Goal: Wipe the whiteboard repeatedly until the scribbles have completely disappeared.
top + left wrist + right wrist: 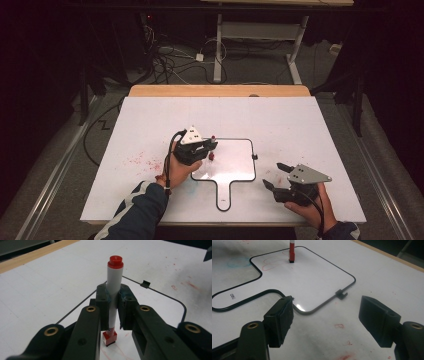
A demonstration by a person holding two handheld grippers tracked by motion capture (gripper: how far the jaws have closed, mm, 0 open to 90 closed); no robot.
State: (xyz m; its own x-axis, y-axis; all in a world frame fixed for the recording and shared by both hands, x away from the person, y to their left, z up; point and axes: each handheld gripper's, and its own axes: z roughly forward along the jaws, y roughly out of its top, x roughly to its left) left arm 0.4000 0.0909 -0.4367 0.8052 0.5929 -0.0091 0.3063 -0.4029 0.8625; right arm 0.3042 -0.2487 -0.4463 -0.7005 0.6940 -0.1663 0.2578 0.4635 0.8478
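A white marker [114, 285] with a red cap on top stands upright, and my left gripper [114, 293] is shut on its barrel. Its red lower end [291, 255] rests on a small handled whiteboard [235, 160], close to the board's left edge, over faint red scribbles. In the high view my left gripper [212, 147] hangs above that edge, held by a hand in a dark sleeve. Just right of the board's lower right corner, my right gripper [275, 175] is open with nothing between its jaws. From the right gripper view [329, 315], the whiteboard [312, 277] lies just ahead.
The board lies on a white table sheet [150, 125] with red smudges [142, 161] to its left and more [339, 326] near my right gripper. A small black clip [254, 157] sits on the board's right edge. A wooden edge [220, 91] marks the far side; cables and desk legs lie beyond.
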